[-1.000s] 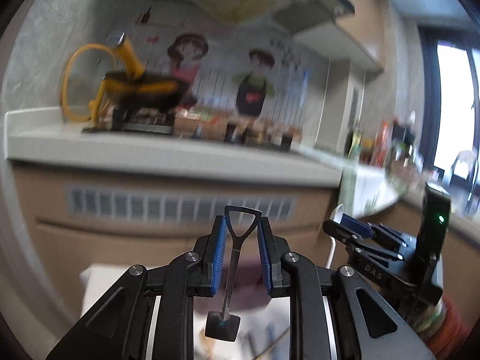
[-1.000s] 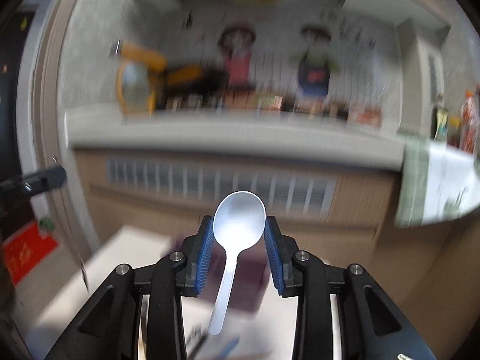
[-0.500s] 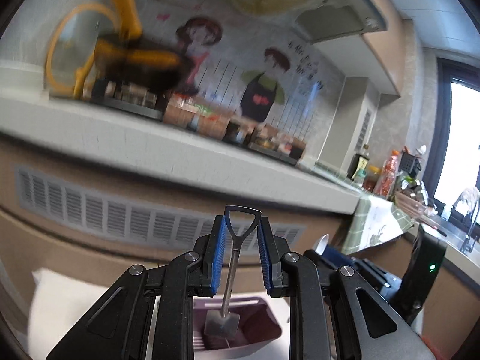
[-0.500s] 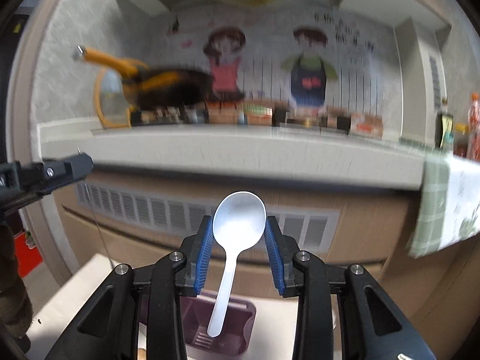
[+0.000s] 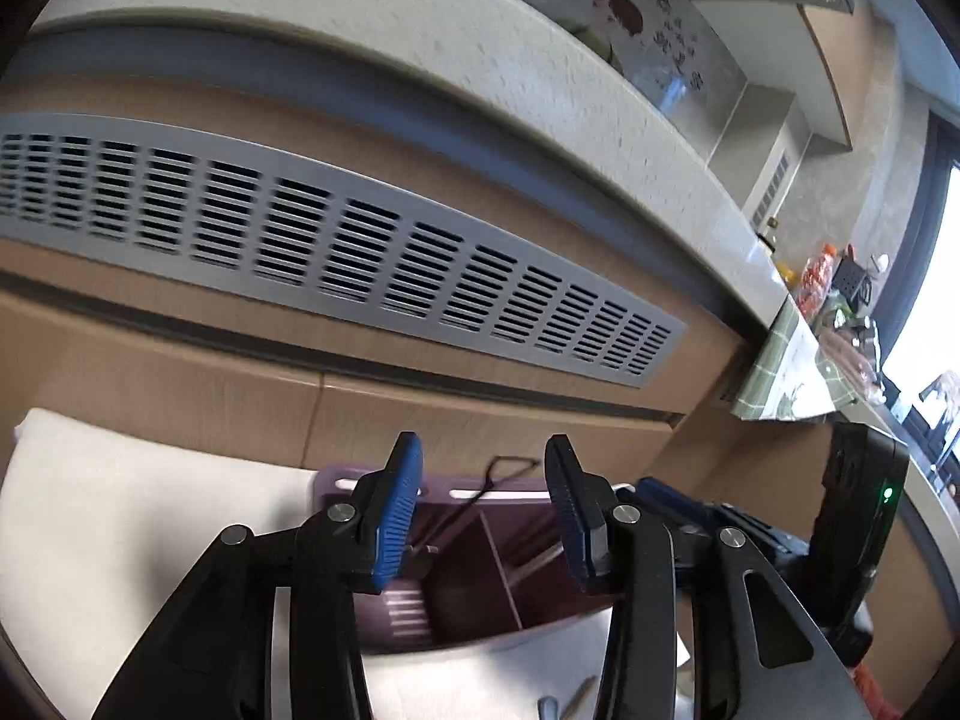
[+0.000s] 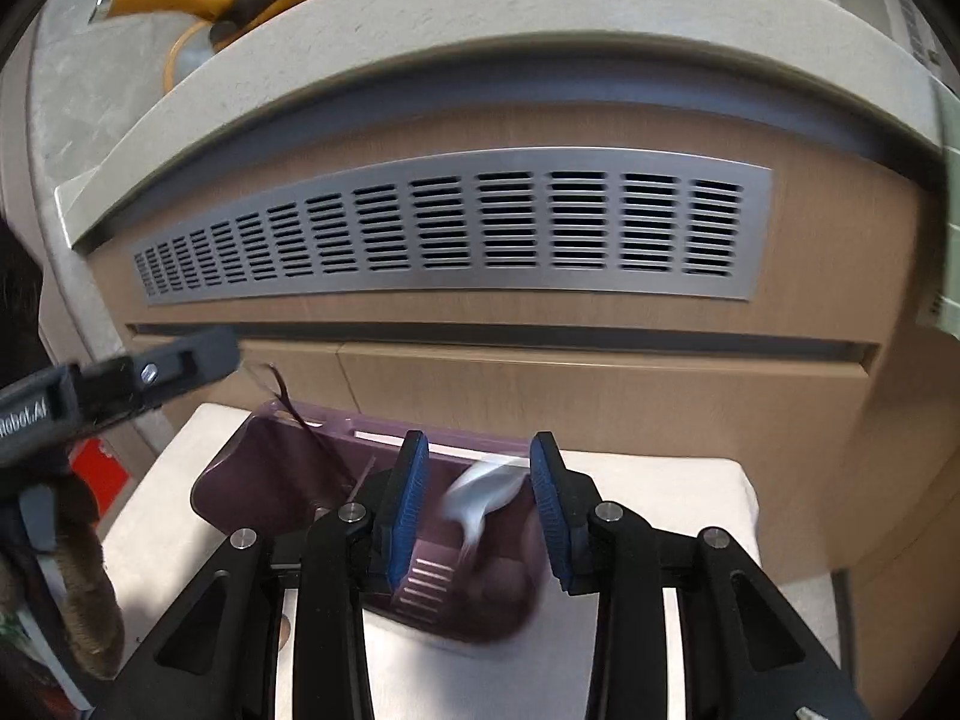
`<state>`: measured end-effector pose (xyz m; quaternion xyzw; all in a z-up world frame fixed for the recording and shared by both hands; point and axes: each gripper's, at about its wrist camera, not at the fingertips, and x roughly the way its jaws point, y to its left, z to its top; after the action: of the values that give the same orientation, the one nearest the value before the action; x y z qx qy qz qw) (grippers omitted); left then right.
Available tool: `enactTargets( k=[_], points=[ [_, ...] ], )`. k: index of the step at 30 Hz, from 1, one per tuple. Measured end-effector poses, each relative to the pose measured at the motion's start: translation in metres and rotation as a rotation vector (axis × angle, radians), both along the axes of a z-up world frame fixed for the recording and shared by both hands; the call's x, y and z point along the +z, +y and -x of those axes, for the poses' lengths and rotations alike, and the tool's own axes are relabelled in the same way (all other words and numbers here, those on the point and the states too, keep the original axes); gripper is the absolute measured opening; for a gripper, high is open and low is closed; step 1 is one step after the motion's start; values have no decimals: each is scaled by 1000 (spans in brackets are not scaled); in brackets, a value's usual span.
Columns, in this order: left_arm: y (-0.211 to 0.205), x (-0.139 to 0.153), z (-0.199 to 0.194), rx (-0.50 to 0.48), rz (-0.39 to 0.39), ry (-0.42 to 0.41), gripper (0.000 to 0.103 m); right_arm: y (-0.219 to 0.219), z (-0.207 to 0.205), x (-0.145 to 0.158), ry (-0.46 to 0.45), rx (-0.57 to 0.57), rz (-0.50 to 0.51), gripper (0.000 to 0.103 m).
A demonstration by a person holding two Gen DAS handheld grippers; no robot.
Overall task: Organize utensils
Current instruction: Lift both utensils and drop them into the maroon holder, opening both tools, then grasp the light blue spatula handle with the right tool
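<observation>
Ahead of my left gripper (image 5: pixel 483 516), jaws wide and empty, sits the purple plastic caddy (image 5: pixel 480 546) on the white desk (image 5: pixel 120 516); a thin wire-handled tool (image 5: pixel 474 495) leans inside, stiff and light, best pinched at its shaft. Between my right gripper's (image 6: pixel 480 504) parted jaws, a blurred white plastic spoon (image 6: pixel 480 495) is over the caddy: light, smooth, slippery.

Left wrist view: looks forward along the left gripper (image 5: pixel 483 507), tilted, close above the purple plastic divided caddy (image 5: pixel 474 558) on a white cloth-covered table (image 5: pixel 120 516).

Right wrist view: looks forward along the right gripper (image 6: pixel 478 504), close over the same caddy (image 6: pixel 270 480) (seen from its other side).

Shared: caddy, table, the long grey slotted metal vent panel (image 5: pixel 336 252) (image 6: pixel 456 228) in the wood cabinet front, close behind.
</observation>
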<state>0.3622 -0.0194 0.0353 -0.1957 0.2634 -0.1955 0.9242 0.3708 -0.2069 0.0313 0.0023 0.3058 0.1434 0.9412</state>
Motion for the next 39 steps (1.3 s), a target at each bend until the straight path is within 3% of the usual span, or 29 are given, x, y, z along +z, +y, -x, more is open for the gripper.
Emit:
enactTargets(
  k=[3, 6, 11, 15, 19, 24, 33, 39],
  points=[
    [11, 7, 29, 51, -20, -26, 45, -17, 24, 13, -30, -17, -23, 33],
    [23, 5, 64, 119, -96, 5, 45, -26, 57, 16, -38, -41, 11, 33],
    [33, -27, 123, 154, -181, 162, 45, -26, 109, -15, 43, -25, 110, 33],
    [57, -59, 165, 152, -246, 234, 45, -15, 151, -52, 118, 31, 159, 33],
    [89, -82, 197, 213, -251, 296, 45, -5, 172, -69, 166, 59, 165, 33],
    [108, -93, 210, 285, -257, 343, 45, 16, 178, -73, 177, 121, 197, 33],
    [72, -91, 201, 111, -251, 305, 45, 31, 185, -83, 224, 189, 156, 33],
    [15, -90, 175, -174, -330, 246, 45, 11, 190, -89, 236, 122, 130, 33]
  ],
)
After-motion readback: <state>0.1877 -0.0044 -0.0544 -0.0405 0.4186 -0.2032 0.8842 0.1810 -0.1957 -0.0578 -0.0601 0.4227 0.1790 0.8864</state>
